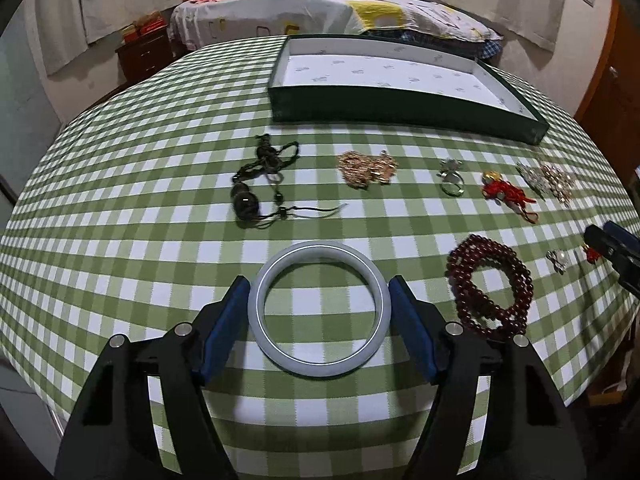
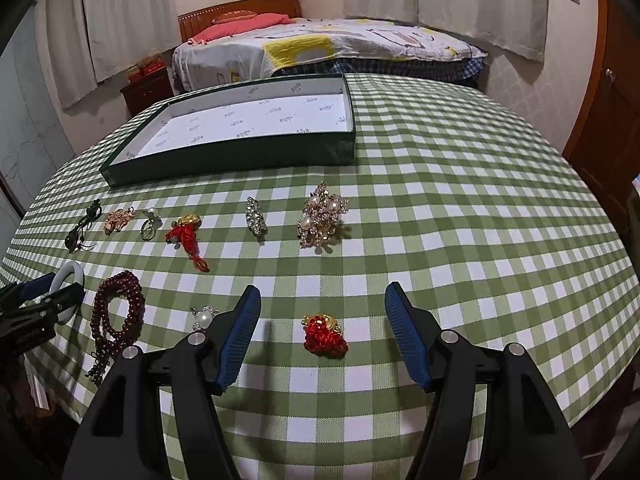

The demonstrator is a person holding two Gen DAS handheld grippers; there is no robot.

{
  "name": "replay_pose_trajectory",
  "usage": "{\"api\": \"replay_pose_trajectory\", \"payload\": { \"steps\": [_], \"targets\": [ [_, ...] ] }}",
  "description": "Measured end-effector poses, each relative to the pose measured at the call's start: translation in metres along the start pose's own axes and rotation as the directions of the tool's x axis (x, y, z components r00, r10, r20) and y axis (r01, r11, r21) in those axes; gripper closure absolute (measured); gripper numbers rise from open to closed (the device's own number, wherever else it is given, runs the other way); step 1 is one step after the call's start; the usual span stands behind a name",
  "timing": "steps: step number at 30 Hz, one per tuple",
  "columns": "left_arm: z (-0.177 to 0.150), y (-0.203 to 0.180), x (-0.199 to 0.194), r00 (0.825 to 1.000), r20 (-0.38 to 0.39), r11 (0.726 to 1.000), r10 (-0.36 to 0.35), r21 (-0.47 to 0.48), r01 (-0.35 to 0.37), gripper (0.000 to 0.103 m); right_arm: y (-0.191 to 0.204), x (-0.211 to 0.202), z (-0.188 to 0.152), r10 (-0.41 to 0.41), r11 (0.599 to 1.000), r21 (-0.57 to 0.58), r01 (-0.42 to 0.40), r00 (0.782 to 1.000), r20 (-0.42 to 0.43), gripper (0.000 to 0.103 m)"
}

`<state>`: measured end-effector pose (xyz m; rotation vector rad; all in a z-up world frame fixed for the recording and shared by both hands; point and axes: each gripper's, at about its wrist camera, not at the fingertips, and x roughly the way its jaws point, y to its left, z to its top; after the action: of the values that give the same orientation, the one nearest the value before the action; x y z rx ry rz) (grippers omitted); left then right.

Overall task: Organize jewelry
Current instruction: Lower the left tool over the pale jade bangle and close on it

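A pale jade bangle (image 1: 319, 307) lies flat on the green checked tablecloth between the open jaws of my left gripper (image 1: 319, 290); the blue pads flank it, touching or nearly so. My right gripper (image 2: 322, 298) is open around a small red knot charm with gold (image 2: 323, 333). A green tray with white lining (image 1: 404, 92) stands empty at the back; it also shows in the right wrist view (image 2: 240, 156). Dark red bead strands (image 1: 491, 287) lie right of the bangle.
Across the cloth lie a dark cord pendant (image 1: 260, 184), a rose-gold chain pile (image 1: 366, 168), a ring (image 1: 451, 180), a red tassel charm (image 1: 508, 196), crystal brooches (image 2: 322, 220), a pearl piece (image 2: 204, 318). A bed stands behind the table.
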<state>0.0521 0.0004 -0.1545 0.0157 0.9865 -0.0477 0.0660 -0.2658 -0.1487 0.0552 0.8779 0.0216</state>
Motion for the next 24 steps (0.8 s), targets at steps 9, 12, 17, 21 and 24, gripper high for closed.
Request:
{"api": "replay_pose_trajectory", "payload": {
  "steps": [9,12,17,21,24],
  "targets": [
    [0.003,0.013,-0.001,1.0,0.009,0.999,0.021,-0.039,-0.021,0.034,-0.004,0.006,-0.004,0.003,1.0,0.009,-0.003,0.999,-0.034,0.047],
    [0.003,0.013,-0.001,1.0,0.009,0.999,0.018,-0.034,-0.018,0.034,-0.004,0.007,-0.006,0.014,1.0,0.01,-0.013,0.999,-0.043,0.054],
    [0.003,0.014,-0.001,1.0,0.005,0.999,0.018,-0.04,-0.018,0.034,-0.003,0.007,-0.012,0.03,1.0,-0.004,-0.03,0.998,-0.052,0.077],
    [0.003,0.014,0.0,1.0,0.001,0.999,0.018,-0.046,-0.018,0.034,0.0,0.005,-0.014,0.042,0.999,-0.011,-0.042,0.998,-0.049,0.08],
    [0.003,0.015,-0.001,1.0,0.009,0.999,0.02,-0.046,-0.019,0.034,0.0,0.004,-0.016,0.046,0.999,-0.012,-0.046,0.998,-0.048,0.081]
  ]
}}
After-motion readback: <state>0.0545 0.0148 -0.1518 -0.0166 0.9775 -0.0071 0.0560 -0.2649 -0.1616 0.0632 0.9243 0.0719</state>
